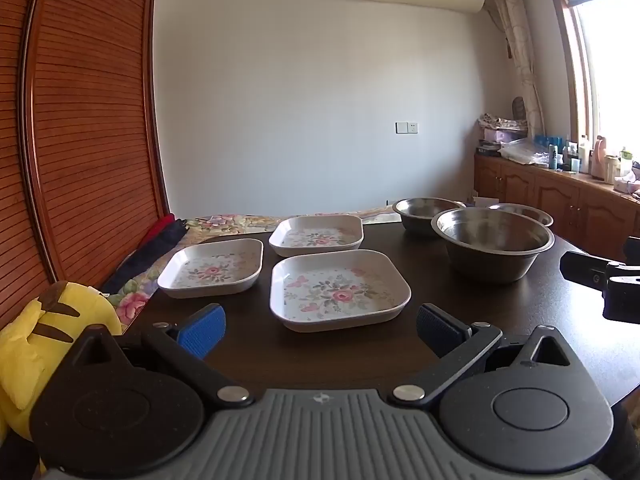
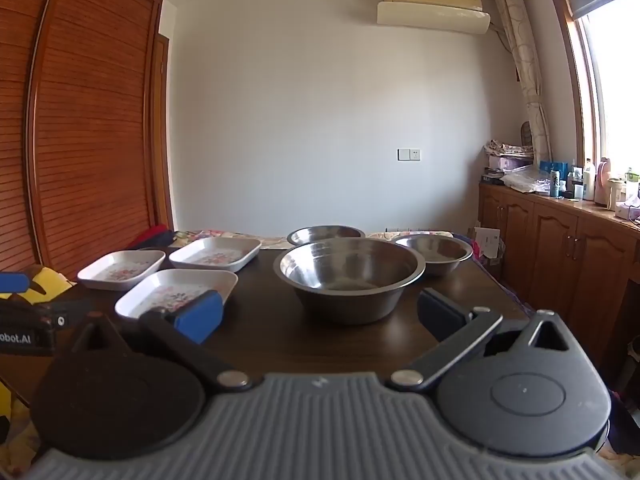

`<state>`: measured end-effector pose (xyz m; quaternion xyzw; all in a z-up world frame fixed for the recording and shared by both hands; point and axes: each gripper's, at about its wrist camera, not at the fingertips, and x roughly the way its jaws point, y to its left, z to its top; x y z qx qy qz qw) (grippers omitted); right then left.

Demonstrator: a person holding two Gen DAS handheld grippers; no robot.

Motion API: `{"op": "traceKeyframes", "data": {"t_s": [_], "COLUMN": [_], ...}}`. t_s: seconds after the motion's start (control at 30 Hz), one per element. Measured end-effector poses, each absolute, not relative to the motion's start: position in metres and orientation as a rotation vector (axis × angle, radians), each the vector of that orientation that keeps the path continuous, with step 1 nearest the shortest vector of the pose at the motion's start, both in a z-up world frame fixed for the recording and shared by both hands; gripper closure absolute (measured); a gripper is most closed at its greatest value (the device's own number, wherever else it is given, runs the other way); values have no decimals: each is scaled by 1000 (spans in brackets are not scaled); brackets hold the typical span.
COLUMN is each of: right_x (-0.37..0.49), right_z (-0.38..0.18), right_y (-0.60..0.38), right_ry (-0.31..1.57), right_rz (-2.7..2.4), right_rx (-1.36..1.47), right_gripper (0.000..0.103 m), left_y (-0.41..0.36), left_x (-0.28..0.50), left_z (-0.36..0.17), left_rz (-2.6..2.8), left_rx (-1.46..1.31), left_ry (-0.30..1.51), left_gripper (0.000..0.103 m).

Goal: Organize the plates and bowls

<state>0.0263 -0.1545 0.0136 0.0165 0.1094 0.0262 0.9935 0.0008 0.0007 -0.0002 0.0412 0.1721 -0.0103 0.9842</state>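
Your left gripper [image 1: 318, 330] sits low in its own view with the blue pads spread wide and nothing between them, squared up on the nearest floral plate [image 1: 340, 290] at centre frame. That looks like a staging pose: jaws already broad enough to take a rim. Your right gripper [image 2: 320, 316] is just as wide and just as empty, aimed at the big steel bowl [image 2: 349, 278] in the middle of its view. So you've split the work, by the look of it, plates to one hand, bowls to the other.

Moving outward: two more floral plates lie behind the first, one at left [image 1: 211, 267] and one further back [image 1: 317, 235], all three apart, none stacked yet. On the right side of the dark table [image 1: 440, 292], two smaller steel bowls stand behind the large one, one centre-back [image 2: 326, 235] and one to the right [image 2: 434, 253]. Same kinds are grouped together, so nesting each set seems the job ahead; I'd judge nothing has started.

Writing is scarce. At the left edge of the right wrist view, the other gripper's body shows white lettering reading "obot.AI" [image 2: 15, 338], with its start cut off. The air conditioner [image 2: 434, 6] at upper right carries a label too small to read.
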Motion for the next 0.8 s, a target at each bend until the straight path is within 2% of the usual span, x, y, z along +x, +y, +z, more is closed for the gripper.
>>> {"op": "traceKeyframes", "data": {"t_s": [0.8], "right_x": [24], "right_z": [12], "right_y": [-156], "right_ry": [220], "right_rz": [52], "right_rx": [27], "right_gripper": [0], "left_y": [2], "left_x": [0], "left_z": [0], "left_rz": [-19], "left_rx": [80], "left_ry": [345], "left_gripper": [0]}}
